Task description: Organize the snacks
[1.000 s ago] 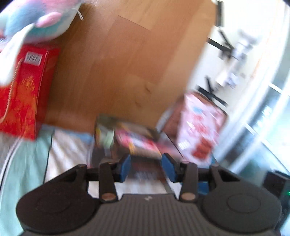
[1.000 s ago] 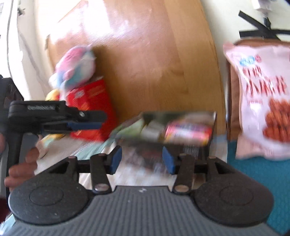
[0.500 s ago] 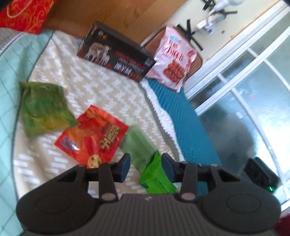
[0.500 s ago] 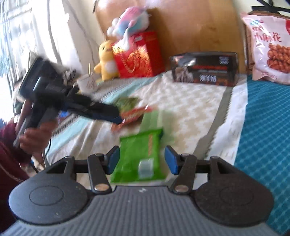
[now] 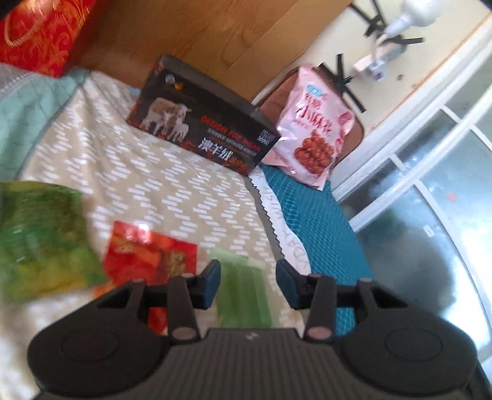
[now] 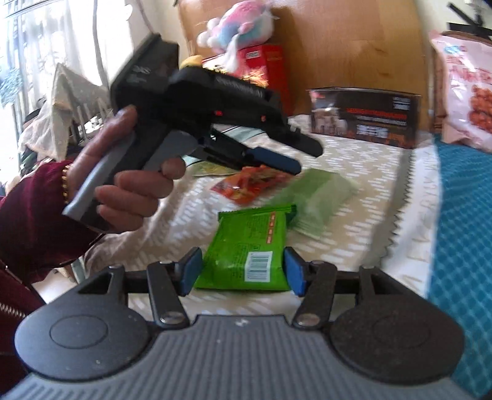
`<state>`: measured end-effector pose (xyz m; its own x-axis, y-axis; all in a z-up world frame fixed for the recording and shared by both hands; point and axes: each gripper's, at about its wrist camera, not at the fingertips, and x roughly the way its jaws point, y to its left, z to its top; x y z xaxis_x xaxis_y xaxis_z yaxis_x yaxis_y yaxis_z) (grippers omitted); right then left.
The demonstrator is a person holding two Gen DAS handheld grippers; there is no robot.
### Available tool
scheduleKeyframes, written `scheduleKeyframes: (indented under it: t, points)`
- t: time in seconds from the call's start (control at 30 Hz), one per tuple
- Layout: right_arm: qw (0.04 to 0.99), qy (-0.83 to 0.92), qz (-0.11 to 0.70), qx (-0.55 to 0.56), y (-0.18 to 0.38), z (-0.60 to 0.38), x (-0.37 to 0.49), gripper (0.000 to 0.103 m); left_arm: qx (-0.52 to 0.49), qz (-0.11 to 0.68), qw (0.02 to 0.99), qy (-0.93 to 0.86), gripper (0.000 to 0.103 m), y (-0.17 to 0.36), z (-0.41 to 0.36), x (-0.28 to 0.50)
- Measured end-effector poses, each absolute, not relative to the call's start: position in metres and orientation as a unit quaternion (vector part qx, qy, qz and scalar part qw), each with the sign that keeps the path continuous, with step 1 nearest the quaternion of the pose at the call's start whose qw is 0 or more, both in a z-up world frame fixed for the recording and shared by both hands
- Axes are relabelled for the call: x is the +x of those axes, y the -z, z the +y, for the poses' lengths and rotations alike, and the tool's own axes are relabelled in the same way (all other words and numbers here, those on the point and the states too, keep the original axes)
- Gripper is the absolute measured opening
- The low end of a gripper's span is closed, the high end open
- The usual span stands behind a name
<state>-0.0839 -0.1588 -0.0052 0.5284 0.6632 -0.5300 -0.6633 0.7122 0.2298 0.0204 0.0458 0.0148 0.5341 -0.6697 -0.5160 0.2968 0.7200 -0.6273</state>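
Observation:
Snack packets lie on a beige zigzag blanket (image 5: 160, 184). My left gripper (image 5: 247, 283) is open above a pale green packet (image 5: 243, 292), with a red packet (image 5: 147, 258) and a dark green packet (image 5: 43, 237) to its left. My right gripper (image 6: 243, 270) is open, its jaws either side of a bright green packet (image 6: 249, 249) with a barcode. In the right wrist view the left gripper (image 6: 276, 160) hovers over the red packet (image 6: 249, 184), and the pale green packet (image 6: 316, 197) lies just beyond.
A dark open box (image 5: 203, 129) stands at the back against a wooden headboard (image 5: 184, 34), with a pink snack bag (image 5: 313, 135) to its right. A red gift box (image 5: 40, 34) and a plush toy (image 6: 236, 27) are back left. A teal mat (image 6: 461, 230) lies on the right.
Both grippers have swung down from facing the headboard to the packets on the blanket. The left gripper has moved closer over the pale green packet. Both stay open.

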Motion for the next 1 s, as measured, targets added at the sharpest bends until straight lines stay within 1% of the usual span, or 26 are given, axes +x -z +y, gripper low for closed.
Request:
scheduleKeyframes:
  t: [0.07, 0.2, 0.4, 0.53, 0.63, 0.77, 0.87, 0.93, 0.97, 1.0]
  points:
    - [0.865, -0.399, 0.305, -0.005, 0.005, -0.146, -0.081, 0.063, -0.247, 0.379, 0.846, 0.283, 0.044, -0.018, 0.064, 0.003]
    - [0.848, -0.438, 0.299, -0.018, 0.0, -0.127, -0.077, 0.062, -0.273, 0.37, 0.85, 0.256, 0.044, -0.019, 0.104, -0.026]
    - [0.886, -0.374, 0.274, -0.02, -0.011, -0.155, -0.065, 0.062, -0.302, 0.366, 0.845, 0.247, 0.044, -0.016, 0.133, -0.049]
    - [0.91, -0.296, 0.291, -0.011, -0.009, -0.171, -0.047, 0.063, -0.301, 0.368, 0.836, 0.275, 0.044, -0.018, 0.116, -0.043]
    - [0.914, -0.28, 0.29, -0.041, -0.002, -0.164, -0.048, 0.064, -0.289, 0.375, 0.831, 0.293, 0.044, -0.019, 0.091, -0.031]
    - [0.911, -0.283, 0.29, -0.082, 0.008, -0.159, -0.054, 0.064, -0.248, 0.384, 0.834, 0.309, 0.044, -0.023, 0.055, -0.011]
    - [0.91, -0.277, 0.295, -0.087, 0.012, -0.163, -0.051, 0.064, -0.205, 0.389, 0.844, 0.308, 0.046, -0.025, 0.032, -0.002]
    - [0.91, -0.276, 0.299, -0.079, 0.012, -0.167, -0.049, 0.062, -0.176, 0.389, 0.852, 0.302, 0.047, -0.024, 0.019, 0.003]
    - [0.91, -0.277, 0.3, -0.077, 0.012, -0.169, -0.047, 0.056, -0.164, 0.392, 0.856, 0.295, 0.047, -0.022, 0.014, 0.005]
    - [0.911, -0.275, 0.299, -0.079, 0.012, -0.169, -0.045, 0.048, -0.159, 0.397, 0.856, 0.29, 0.047, -0.02, 0.01, 0.007]
